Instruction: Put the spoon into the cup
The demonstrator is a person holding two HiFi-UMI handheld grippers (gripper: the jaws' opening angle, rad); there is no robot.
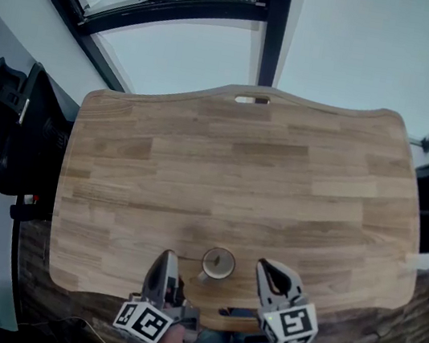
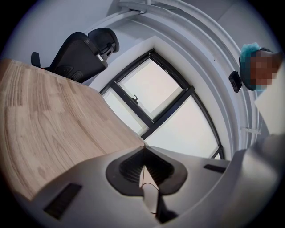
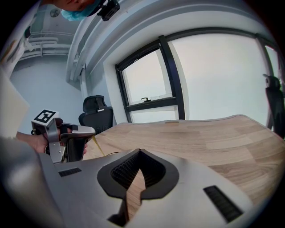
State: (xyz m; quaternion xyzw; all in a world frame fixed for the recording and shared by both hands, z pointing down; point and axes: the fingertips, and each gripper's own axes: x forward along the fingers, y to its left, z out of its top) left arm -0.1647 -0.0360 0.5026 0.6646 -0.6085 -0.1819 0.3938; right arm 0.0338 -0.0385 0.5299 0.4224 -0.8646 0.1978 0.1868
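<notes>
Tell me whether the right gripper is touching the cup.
Apart. The head view shows bare table between the right gripper and the cup.

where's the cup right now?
Head view: the cup stands on the table near its front edge, between the left gripper and the right gripper, with its handle on the left gripper's side.

The light wooden worktop (image 1: 239, 171), made of jointed planks with wavy edges, had a slot-shaped cut-out (image 1: 252, 99) at its 12 o'clock edge. A small pale round cup (image 1: 218, 264) with a side handle stood upright on it at 6 o'clock, near the edge. A small white object (image 1: 419, 261) sat against the 4 o'clock edge.
</notes>
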